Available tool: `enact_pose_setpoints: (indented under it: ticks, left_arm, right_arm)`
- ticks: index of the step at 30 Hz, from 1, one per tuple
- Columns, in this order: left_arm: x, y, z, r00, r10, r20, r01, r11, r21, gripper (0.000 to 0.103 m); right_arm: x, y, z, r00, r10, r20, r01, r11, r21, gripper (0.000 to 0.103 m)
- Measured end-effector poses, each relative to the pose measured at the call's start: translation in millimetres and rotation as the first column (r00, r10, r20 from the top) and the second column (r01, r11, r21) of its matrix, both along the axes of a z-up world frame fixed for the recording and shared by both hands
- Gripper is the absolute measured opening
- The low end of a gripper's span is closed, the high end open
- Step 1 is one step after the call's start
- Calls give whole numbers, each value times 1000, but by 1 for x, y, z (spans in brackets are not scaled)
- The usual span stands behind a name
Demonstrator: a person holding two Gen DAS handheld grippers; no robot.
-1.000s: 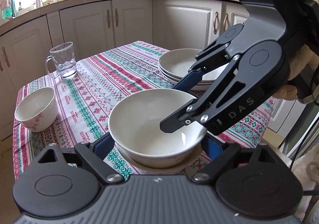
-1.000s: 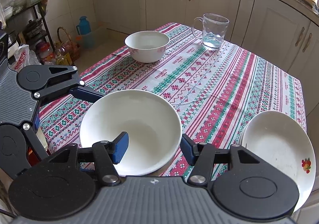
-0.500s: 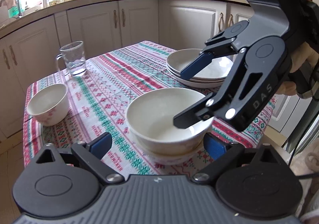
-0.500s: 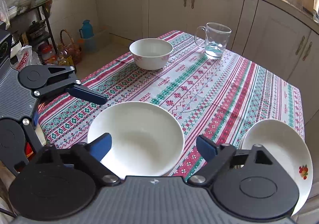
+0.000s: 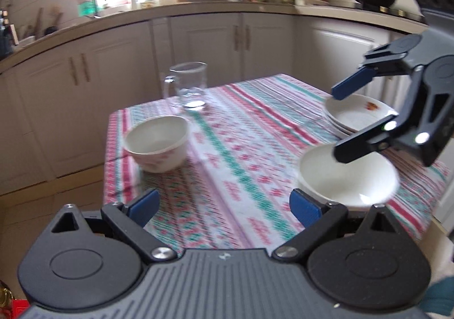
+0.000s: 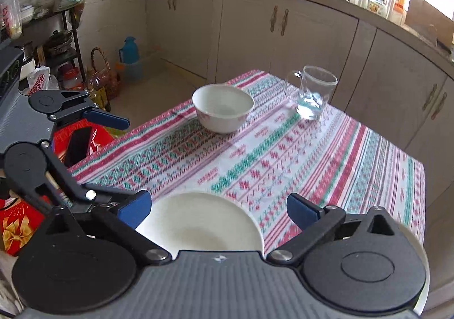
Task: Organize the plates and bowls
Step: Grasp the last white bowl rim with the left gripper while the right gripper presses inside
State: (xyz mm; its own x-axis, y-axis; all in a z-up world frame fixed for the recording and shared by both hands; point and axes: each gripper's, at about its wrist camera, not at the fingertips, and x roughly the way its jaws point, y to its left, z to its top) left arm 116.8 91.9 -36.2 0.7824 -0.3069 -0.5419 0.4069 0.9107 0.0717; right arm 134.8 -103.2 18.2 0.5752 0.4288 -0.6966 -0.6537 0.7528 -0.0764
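A wide white bowl (image 5: 349, 179) (image 6: 204, 228) rests on the striped tablecloth (image 5: 227, 148), seemingly on another dish. My right gripper (image 5: 346, 117) (image 6: 218, 208) hovers just above it; its jaws are opening and touch nothing. My left gripper (image 5: 224, 205) (image 6: 113, 157) is open and empty over the cloth, left of the wide bowl. It faces a small flowered bowl (image 5: 157, 145) (image 6: 222, 108) near the table's left edge. A stack of white plates (image 5: 357, 116) sits behind the wide bowl.
A glass mug (image 5: 188, 86) (image 6: 312, 94) stands beyond the small bowl. Kitchen cabinets (image 5: 198, 43) curve around the far side of the table. In the right wrist view, a red box (image 6: 17, 222) and floor clutter lie beyond the table's left edge.
The right gripper's jaws have spread wide and drawn up and back off the wide bowl. The left gripper has swung left, away from the wide bowl and toward the small bowl.
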Motion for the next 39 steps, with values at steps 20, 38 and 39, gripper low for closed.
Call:
enact_pose_setpoints:
  ticks: [20,38,39]
  left_arm:
    - [107,27,-32,994,110,-11,-110,994,11,98]
    - [151,30,-57,995,91,-42,-92,995,-27,98]
    - [152,29,-58,995,91,-41,-92,995,-27,98]
  right_arm:
    - [112,58,-1,997,79,-27,-80,996,-26,102]
    - [219,106,-45,990,57,-129,-65,996,-60,90]
    - [221,107,-48,990,54,-133,-63,996,-60,88]
